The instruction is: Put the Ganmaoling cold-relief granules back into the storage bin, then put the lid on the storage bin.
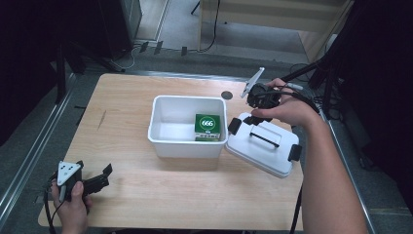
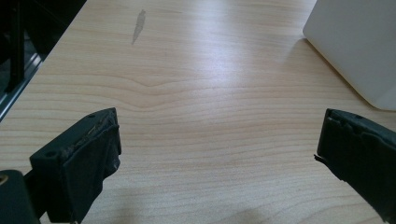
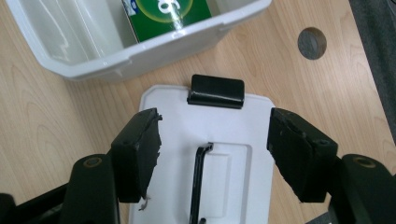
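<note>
1. Lid (image 1: pixel 263 144): white, rectangular, with a black handle (image 1: pixel 265 138) across its middle and a black clip (image 1: pixel 234 126) at each short end. It lies on the table just right of the bin, its near-left corner close to or touching the bin's wall; whether it rests flat or tilted cannot be told. In the right tool view the lid (image 3: pixel 187 140) lies below and between the jaws, with one clip (image 3: pixel 216 91) at its far end and the handle (image 3: pixel 200 182) running along its length.
2. Table (image 1: pixel 146 195): light wood, with a small dark round disc (image 1: pixel 226 94) set into it beyond the bin and a grey streak (image 1: pixel 101 119) near its left side.
3. Bin (image 1: pixel 187 126): white, open-topped, near the table's middle. It holds a green box (image 1: pixel 207 126) printed "666", set against the right-hand wall.
4. Right tool (image 1: pixel 253 117): held in the person's right hand (image 1: pixel 287 108) above the lid's far end, pointing down toward it. The jaws stand partly open, one to each side of the handle. No pad touches the lid or handle; nothing is gripped.
5. Left tool (image 1: pixel 104 175): held in the left hand (image 1: pixel 73 204) at the table's near-left corner, well apart from bin and lid. In the left tool view its jaws stand wide open over bare wood, with nothing between them; a corner of the bin (image 2: pixel 359 51) shows at upper right.
</note>
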### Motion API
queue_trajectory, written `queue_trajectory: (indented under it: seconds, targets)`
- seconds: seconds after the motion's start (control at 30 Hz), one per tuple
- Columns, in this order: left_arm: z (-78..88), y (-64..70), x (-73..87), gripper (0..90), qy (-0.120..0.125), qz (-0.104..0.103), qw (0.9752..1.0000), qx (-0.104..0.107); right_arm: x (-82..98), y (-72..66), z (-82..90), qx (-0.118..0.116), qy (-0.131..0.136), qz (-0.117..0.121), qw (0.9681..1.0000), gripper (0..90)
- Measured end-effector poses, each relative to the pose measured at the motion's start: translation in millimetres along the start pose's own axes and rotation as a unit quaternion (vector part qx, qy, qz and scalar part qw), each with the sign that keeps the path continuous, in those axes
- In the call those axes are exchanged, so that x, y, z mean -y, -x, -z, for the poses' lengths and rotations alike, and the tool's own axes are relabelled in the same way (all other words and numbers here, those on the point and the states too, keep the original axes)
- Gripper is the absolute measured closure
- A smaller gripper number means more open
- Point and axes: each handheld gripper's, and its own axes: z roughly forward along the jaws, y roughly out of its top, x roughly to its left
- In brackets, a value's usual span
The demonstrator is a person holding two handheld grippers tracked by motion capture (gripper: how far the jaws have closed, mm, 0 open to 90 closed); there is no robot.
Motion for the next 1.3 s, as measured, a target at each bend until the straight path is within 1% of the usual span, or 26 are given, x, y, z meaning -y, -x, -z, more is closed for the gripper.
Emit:
queue_trajectory:
  seconds: [0.1, 0.17, 0.3, 0.37, 0.47, 0.6, 0.73, 0.97, 1.07, 1.17, 1.3]
  targets:
    - [0.0, 0.0, 0.0, 0.1, -0.001, 0.000, 1.0000, -0.001, 6.4, 0.9, -2.5, 0.005, -0.011, -0.005, 0.9999, 34.5]
    - [0.0, -0.1, 0.0, 0.1, -0.001, -0.001, 1.0000, -0.001, 10.8, 1.4, -5.2, 0.005, -0.014, -0.011, 0.9998, 34.6]
    - [0.3, -0.2, 0.1, 0.1, 0.000, -0.001, 1.0000, 0.000, 21.3, 3.0, -11.3, -0.002, -0.011, -0.025, 0.9996, 41.7]
    - [0.4, -0.1, 0.3, 0.1, 0.002, -0.001, 1.0000, 0.001, 26.0, 4.0, -14.3, -0.002, -0.014, -0.031, 0.9994, 44.5]
    - [0.3, 0.2, 0.2, 0.1, 0.001, -0.002, 1.0000, 0.000, 34.6, 4.8, -21.9, -0.004, -0.027, -0.041, 0.9988, 45.9]
    - [0.3, 0.6, 0.2, 0.1, 0.002, -0.002, 1.0000, -0.001, 45.4, 6.9, -29.8, -0.008, -0.037, -0.053, 0.9979, 48.5]
    - [0.4, 0.7, 0.2, 0.1, 0.002, -0.003, 1.0000, -0.002, 55.2, 6.8, -39.2, -0.009, -0.053, -0.051, 0.9973, 50.7]
    - [0.3, 0.8, 0.3, 0.1, 0.003, -0.003, 1.0000, -0.002, 69.1, 4.8, -56.5, -0.012, -0.078, -0.063, 0.9949, 56.2]
    - [0.4, 0.7, 0.3, 0.1, 0.003, -0.003, 1.0000, -0.002, 74.2, 3.8, -64.4, -0.011, -0.087, -0.064, 0.9941, 58.9]
    - [0.4, 0.6, 0.3, 0.1, 0.003, -0.003, 1.0000, -0.001, 77.9, 3.7, -70.7, -0.005, -0.093, -0.068, 0.9934, 62.4]
    - [0.4, 0.6, 0.3, 0.1, 0.003, -0.003, 1.0000, -0.001, 79.1, 1.1, -78.0, -0.001, -0.103, -0.062, 0.9927, 68.2]
